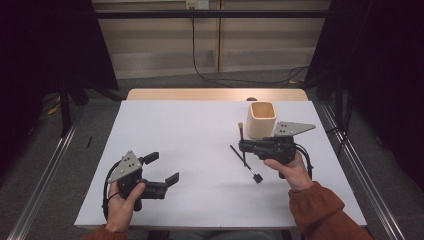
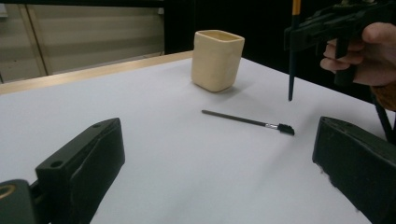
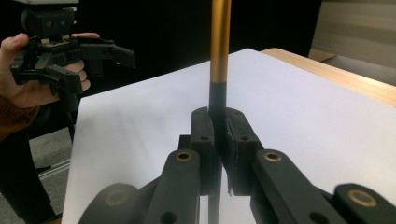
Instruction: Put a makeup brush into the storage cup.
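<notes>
A cream square cup (image 1: 261, 119) (image 2: 217, 59) stands at the table's far right. Just in front of it my right gripper (image 1: 243, 146) (image 3: 217, 135) is shut on a thin brush (image 1: 241, 132) (image 3: 219, 46) with a black stem and a gold upper part, held upright above the table. In the left gripper view that brush (image 2: 291, 70) hangs from the right gripper (image 2: 327, 25), its tip off the surface. A second, dark brush (image 1: 253, 173) (image 2: 247, 121) lies flat on the table beneath it. Near the front left my left gripper (image 1: 162, 168) (image 2: 219, 163) is open and empty.
The white tabletop (image 1: 190, 150) has a wooden strip (image 1: 215, 94) along its far edge. Dark curtains and metal rails flank the table. The right gripper view catches the left gripper (image 3: 70, 51), held in a hand beyond the table's edge.
</notes>
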The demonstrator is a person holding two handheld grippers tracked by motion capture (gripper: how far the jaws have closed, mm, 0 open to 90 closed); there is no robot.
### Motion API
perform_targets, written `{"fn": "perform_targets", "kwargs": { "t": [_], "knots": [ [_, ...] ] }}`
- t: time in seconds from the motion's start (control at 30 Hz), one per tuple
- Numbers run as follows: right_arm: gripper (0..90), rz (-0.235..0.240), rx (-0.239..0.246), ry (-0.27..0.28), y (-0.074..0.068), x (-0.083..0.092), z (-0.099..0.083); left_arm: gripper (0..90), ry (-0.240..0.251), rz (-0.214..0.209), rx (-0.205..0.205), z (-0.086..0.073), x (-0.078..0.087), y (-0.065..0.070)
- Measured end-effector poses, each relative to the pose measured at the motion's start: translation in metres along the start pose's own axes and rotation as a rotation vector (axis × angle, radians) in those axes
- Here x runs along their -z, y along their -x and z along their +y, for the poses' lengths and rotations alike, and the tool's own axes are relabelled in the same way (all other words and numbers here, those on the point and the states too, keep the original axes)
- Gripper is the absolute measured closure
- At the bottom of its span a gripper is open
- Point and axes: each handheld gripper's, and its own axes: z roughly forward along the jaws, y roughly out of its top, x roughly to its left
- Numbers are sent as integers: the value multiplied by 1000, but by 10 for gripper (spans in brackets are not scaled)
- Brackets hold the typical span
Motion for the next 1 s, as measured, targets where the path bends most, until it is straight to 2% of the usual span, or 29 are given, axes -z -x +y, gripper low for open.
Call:
{"fn": "perform_targets", "kwargs": {
  "t": [0.03, 0.1, 0.2, 0.27, 0.4, 0.53, 0.8, 1.0],
  "knots": [
    [836, -2, -4, 12, 1, 2, 0, 27, 15, 22, 10, -2, 0, -1],
    [836, -5, -20, 28, 4, 6, -1, 23, 12, 21, 34, -5, 1, -3],
    [836, -18, -10, 26, 5, 10, 0, 23, 4, 24, 12, -9, 2, -3],
    [836, -35, -9, 32, 7, 12, 1, 24, 12, 23, 14, -11, 4, -4],
    [836, -57, -5, 46, 14, 15, 6, 26, 14, 57, 20, -15, 7, -5],
    [836, -74, 1, 82, 21, 19, 17, 27, 20, 55, 7, -14, 8, -5],
    [836, -117, 35, 81, 32, 24, 38, 26, -2, 45, -2, -18, 13, -2],
    [836, -154, 28, 87, 40, 27, 47, 26, -4, 41, 4, -19, 15, -1]
  ]
}}
